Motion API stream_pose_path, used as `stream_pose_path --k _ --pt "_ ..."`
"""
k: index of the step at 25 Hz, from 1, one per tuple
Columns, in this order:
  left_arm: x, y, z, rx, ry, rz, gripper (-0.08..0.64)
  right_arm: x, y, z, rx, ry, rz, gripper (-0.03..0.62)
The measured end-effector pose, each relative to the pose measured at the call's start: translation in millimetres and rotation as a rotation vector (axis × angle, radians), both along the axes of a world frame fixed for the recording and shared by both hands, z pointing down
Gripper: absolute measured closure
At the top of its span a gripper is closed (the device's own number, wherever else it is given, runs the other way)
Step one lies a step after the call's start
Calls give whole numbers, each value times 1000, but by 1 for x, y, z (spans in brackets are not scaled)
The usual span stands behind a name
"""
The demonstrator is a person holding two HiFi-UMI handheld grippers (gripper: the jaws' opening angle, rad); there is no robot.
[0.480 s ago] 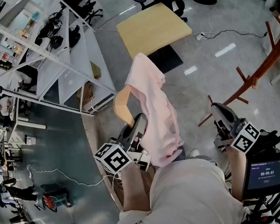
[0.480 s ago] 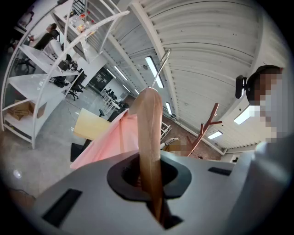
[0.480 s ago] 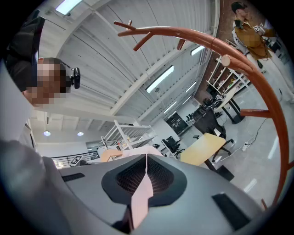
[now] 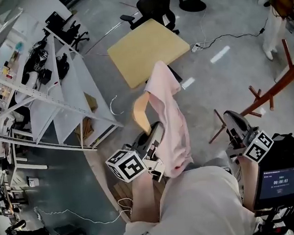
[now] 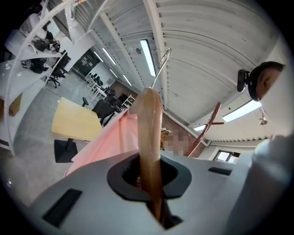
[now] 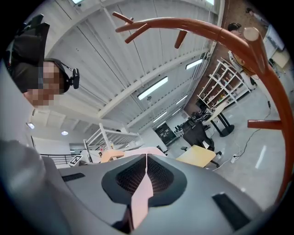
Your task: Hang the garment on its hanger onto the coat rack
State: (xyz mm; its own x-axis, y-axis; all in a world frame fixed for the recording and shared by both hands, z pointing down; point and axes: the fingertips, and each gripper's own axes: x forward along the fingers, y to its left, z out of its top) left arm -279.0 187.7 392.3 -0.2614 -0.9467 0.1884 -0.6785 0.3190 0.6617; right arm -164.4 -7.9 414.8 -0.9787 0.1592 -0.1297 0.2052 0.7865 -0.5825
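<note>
By the coat rack (image 4: 279,84) — left gripper (image 4: 155,132) tight on hanger (image 5: 149,133), garment (image 4: 169,113) draped — right gripper (image 4: 233,120) closed, empty.

An open office-like lab: white shelving racks (image 4: 68,89), swivel chairs (image 4: 152,7), a wooden table (image 4: 145,50), grey floor (image 4: 225,90)

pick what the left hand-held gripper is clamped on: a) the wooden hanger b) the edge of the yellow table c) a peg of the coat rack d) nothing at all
A: the left gripper view shows the left hand-held gripper with its jaws shut on the wooden hanger, with the pink garment draped on it.
</note>
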Motion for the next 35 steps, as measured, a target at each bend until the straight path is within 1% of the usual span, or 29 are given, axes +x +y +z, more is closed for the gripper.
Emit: stream_pose_path --k 4,11,14,18,23,26,31,35 --pt "-20 -26 -1 -27 -20 61 555 -8 -14 0 -7 -6 52 578" --pt "-33 -77 -10 -33 -45 111 555 -3 -52 -10 3 -46 95 580" --pt "-29 -98 -13 -30 -55 127 555 9 -69 -10 3 -48 117 580" --pt "-25 -119 -24 -25 -69 173 555 21 -80 -19 8 -57 148 580" --pt "-22 -147 -34 -12 -78 226 555 26 -83 -38 15 -106 154 578" --pt "-15 -167 -47 0 -95 274 555 33 -88 -51 23 -129 172 578" --pt "1 -200 -66 -1 -151 362 555 47 -99 -60 31 -148 202 580" --pt "7 -226 -83 25 -166 433 555 55 -106 -66 32 -166 235 578"
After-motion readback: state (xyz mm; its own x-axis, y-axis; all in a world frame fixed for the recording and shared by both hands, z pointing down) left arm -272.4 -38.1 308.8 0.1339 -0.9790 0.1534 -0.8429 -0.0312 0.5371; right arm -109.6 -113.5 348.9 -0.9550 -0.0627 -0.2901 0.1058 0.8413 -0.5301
